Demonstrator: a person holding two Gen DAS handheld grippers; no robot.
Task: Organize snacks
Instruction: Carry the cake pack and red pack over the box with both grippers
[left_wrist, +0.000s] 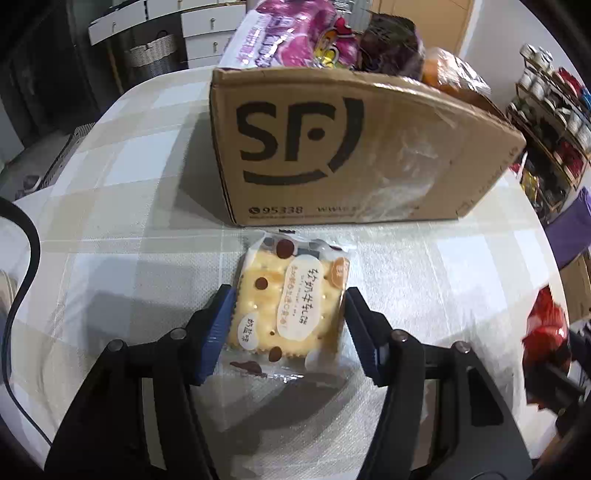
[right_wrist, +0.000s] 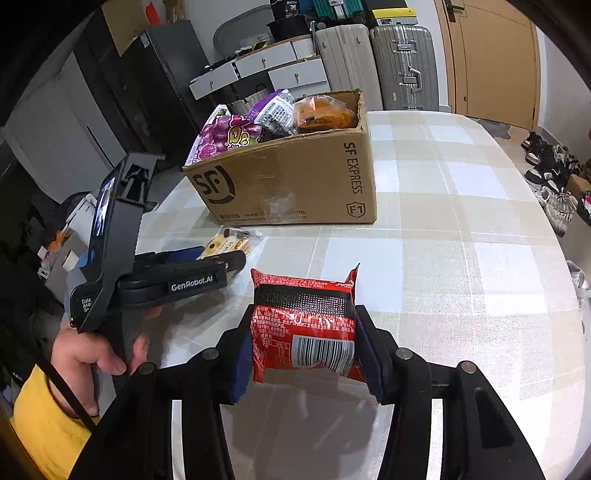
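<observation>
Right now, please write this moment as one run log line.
left gripper: around cracker pack, on table | right gripper: holds red pack | box: partly filled
</observation>
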